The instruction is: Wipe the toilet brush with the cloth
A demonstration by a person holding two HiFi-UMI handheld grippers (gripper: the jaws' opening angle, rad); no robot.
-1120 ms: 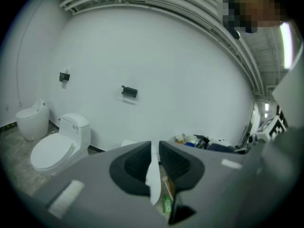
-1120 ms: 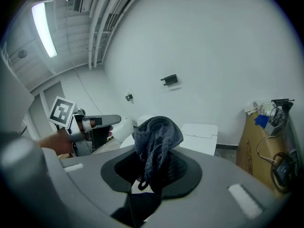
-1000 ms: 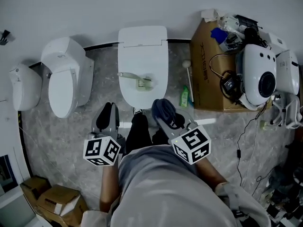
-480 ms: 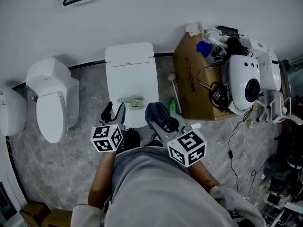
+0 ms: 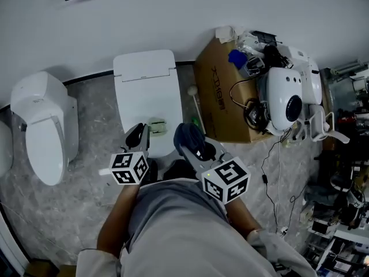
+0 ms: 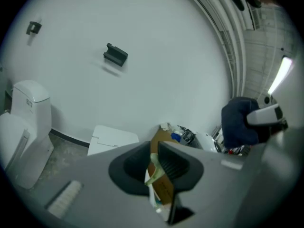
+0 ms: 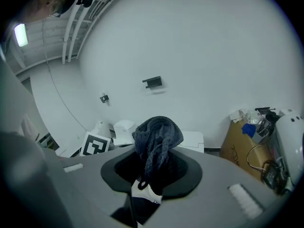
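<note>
The left tool [image 5: 140, 136] is closed on the pale green toilet brush [image 5: 157, 126], whose handle runs as a thin strip between its jaws. The rest of the brush sticks out just beyond the tips, over the closed lid of the white toilet [image 5: 145, 88]. The right tool [image 7: 152, 172] is clamped on the dark blue cloth [image 7: 156, 137], which bunches up above its jaws. It is near the left tool's right side. A cardboard box [image 5: 216, 105] stands further right.
</note>
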